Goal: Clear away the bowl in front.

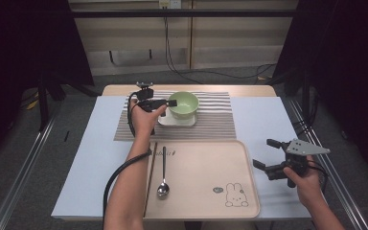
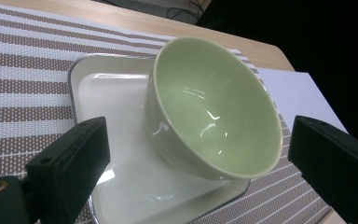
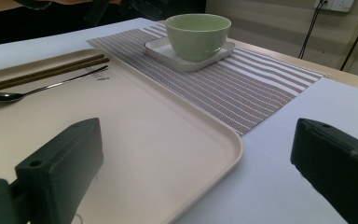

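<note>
Left claw (image 1: 168, 102) is hovering wide open at the left rim of the green bowl (image 1: 182, 105), jaws flanking it without touching. Bowl is sitting on a white square plate (image 1: 165, 120) on the striped mat (image 1: 215, 124), far centre of the worktop. Right claw (image 1: 268, 155) is waiting wide open, empty, right of the beige tray (image 1: 206, 177) carrying spoon (image 1: 163, 187) and chopsticks (image 1: 149, 177).

One green bowl (image 1: 182, 105), one white square plate (image 1: 176, 121), one striped placemat (image 1: 215, 123), one beige tray (image 1: 206, 179), one spoon (image 1: 163, 176), one pair of chopsticks (image 1: 150, 177), two hand-held grippers.
</note>
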A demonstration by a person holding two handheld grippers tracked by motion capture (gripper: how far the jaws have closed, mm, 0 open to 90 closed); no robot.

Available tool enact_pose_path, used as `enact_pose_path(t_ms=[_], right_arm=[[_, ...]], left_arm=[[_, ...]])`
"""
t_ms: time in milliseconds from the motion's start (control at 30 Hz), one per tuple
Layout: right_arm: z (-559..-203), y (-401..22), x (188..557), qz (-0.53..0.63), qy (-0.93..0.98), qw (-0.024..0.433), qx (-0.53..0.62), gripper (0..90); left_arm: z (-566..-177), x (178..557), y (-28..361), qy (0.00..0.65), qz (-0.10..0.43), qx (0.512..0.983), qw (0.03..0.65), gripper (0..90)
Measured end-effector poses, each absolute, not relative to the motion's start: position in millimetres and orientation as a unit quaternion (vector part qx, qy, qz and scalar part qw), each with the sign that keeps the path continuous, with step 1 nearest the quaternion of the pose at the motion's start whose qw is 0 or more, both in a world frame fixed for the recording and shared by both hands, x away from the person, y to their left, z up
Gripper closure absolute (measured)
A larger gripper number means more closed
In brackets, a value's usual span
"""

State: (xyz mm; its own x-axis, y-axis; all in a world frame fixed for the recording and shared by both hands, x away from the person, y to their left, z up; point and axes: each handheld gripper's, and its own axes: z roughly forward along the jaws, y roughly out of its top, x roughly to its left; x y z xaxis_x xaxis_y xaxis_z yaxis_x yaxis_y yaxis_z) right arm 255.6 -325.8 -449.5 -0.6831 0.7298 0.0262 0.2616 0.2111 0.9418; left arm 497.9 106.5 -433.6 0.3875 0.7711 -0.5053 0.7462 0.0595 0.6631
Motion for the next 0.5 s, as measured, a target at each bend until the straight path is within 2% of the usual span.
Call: enact_pose_path(t_ms=[500], right_arm=[[-449, -326, 255, 0.535, 0.744, 0.219, 0.335, 1.8]], left_arm=[[-445, 506, 104, 0.567, 0.028, 0.685, 0.457, 9.4]])
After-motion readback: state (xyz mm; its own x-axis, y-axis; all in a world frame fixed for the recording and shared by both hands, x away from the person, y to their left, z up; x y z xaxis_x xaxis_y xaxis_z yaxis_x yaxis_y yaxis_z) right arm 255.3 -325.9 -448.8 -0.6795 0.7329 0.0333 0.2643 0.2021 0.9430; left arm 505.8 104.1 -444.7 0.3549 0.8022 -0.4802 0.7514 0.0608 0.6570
